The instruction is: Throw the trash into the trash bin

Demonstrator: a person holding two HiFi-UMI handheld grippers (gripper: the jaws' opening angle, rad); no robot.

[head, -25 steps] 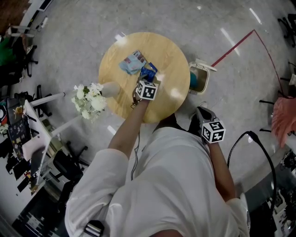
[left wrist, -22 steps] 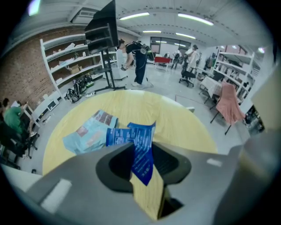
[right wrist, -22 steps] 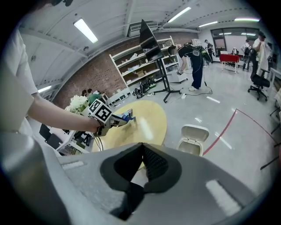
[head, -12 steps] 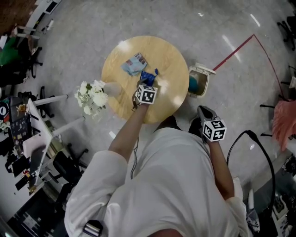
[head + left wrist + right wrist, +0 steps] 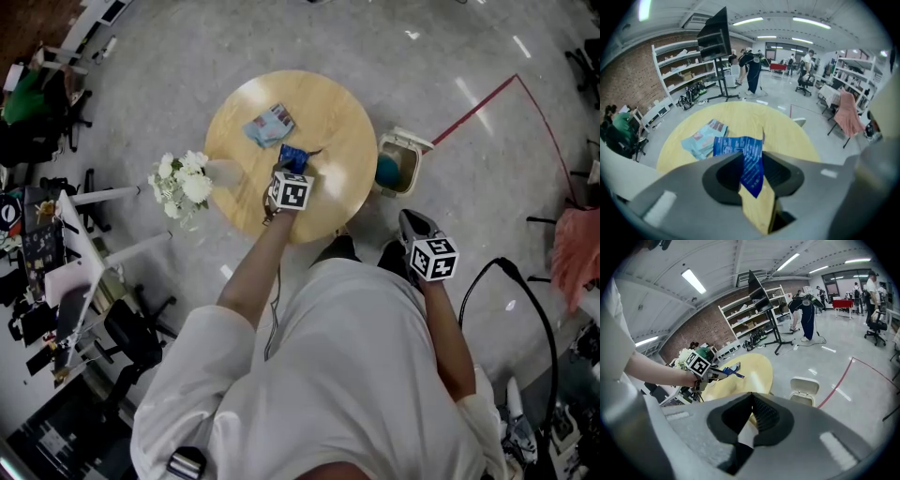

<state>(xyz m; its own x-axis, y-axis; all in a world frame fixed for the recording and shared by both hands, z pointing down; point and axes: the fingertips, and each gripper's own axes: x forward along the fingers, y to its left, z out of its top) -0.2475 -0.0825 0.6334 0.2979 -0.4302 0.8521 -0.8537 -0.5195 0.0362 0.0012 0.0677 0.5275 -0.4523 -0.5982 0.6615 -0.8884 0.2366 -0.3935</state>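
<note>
White flowers crowd the round table's left edge, a pale-blue packet lies on its upper left, and the open trash bin stands just beside its right edge. My left gripper pinches the blue wrapper above the table's middle. Its long axis runs top to bottom, tip down. My right gripper is pressed together, empty.

The round wooden counter stands on a glossy grey floor. A crumpled light blue packet lies on its far half. A vase of white flowers sits at its left edge. An open-lidded trash bin stands on the floor just beside the counter's right edge.
</note>
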